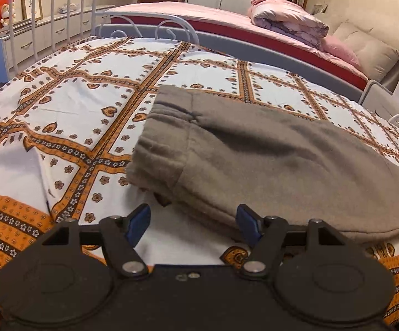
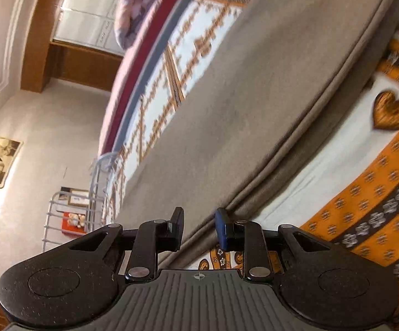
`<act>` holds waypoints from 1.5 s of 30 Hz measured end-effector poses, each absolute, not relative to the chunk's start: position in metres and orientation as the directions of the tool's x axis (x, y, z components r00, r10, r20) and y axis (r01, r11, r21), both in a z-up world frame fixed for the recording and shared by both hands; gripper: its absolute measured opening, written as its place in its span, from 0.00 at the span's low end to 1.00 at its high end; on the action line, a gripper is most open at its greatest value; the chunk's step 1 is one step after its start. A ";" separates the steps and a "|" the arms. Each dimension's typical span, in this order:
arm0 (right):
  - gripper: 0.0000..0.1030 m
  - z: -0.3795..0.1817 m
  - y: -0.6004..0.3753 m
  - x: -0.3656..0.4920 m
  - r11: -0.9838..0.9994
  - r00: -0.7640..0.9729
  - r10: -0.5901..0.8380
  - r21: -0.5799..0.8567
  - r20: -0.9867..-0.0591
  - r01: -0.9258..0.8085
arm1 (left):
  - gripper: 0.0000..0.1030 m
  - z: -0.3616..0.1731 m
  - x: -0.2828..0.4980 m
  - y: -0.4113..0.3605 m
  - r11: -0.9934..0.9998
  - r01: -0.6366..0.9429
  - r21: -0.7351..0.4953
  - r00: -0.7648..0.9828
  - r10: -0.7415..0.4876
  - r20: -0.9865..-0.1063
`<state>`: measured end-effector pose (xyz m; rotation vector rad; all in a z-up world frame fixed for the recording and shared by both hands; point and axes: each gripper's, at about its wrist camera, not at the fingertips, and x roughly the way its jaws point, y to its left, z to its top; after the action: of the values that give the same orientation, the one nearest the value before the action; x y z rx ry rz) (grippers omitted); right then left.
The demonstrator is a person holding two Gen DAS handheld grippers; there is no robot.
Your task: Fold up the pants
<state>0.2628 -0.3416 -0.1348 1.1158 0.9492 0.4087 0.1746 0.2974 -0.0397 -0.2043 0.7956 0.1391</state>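
Pants: taupe fleece, gathered elastic waistband.

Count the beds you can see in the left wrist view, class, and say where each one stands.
2. The near bed, under the patterned sheet, holds the grey pants. The far bed, with pink bedding, stands right behind it. Others may be out of view.

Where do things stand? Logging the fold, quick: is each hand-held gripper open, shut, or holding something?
Left hand-held gripper: open, nothing held, at the near edge of the pants.
Right hand-held gripper: open narrowly, not gripping the pants' edge.
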 end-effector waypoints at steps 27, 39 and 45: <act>0.05 -0.135 -0.321 0.248 0.503 0.576 0.670 0.857 -0.468 0.111 | 0.60 -0.044 0.180 0.296 0.972 -0.212 -0.098 0.671 0.072 -0.738; 0.27 -0.122 -0.504 0.219 0.441 0.811 0.231 0.801 -0.537 0.405 | 0.62 -0.038 0.191 0.285 0.974 -0.215 -0.078 0.706 0.100 -0.701; 0.28 -0.133 -0.550 0.229 0.388 0.799 0.172 0.785 -0.576 0.482 | 0.68 -0.041 0.206 0.269 0.980 -0.196 -0.030 0.679 0.114 -0.725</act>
<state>0.2287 -0.5495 -0.1329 1.1767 0.6509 -0.2160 0.2060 0.2689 -0.0405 -0.1079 0.8059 0.1741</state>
